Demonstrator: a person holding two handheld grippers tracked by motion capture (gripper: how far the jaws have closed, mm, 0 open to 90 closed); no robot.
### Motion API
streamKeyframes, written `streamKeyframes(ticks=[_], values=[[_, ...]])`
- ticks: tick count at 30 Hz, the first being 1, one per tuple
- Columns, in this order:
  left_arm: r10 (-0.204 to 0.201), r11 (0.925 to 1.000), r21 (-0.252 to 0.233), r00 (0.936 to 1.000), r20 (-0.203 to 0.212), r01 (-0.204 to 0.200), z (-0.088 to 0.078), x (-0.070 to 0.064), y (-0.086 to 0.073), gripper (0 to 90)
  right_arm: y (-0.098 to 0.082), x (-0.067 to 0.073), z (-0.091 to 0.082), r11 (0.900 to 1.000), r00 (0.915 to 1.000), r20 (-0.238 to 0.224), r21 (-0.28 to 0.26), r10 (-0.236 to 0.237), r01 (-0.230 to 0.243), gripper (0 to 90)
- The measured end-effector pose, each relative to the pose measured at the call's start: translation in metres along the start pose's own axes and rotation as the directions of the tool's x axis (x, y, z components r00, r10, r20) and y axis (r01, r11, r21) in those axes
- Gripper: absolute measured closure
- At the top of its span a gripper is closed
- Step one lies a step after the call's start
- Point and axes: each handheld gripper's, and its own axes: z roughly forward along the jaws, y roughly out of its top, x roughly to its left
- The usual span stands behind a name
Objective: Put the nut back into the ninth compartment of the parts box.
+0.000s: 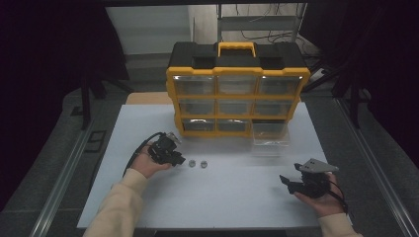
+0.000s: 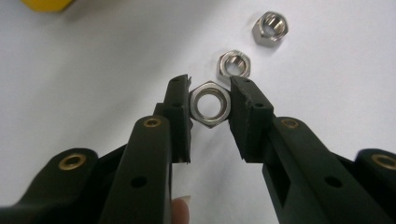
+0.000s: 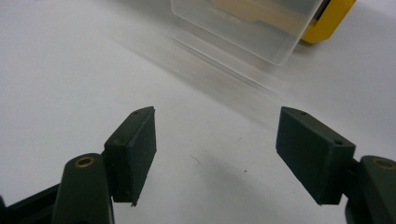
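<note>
My left tool is clamped on a nut near the desk's left edge; right tool gapes, idle. Next: lift it toward the open drawer.

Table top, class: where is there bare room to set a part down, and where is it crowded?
Free: the wide white stretch of table between the two hands, below the nuts, and the left strip beside the organizer. Crowded: around the nuts at the left hand-held gripper, and the pulled-out drawer.
</note>
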Motion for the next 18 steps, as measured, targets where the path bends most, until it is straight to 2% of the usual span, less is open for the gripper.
streamKeyframes(ticks=[18], values=[[0.032,0.9989,-0.036,0.9994,0.011,-0.032,-0.007,-0.014,0.023,69.9,0.0,0.0,0.001,1.0,1.0,-0.001,0.002,0.0,0.0,29.8]])
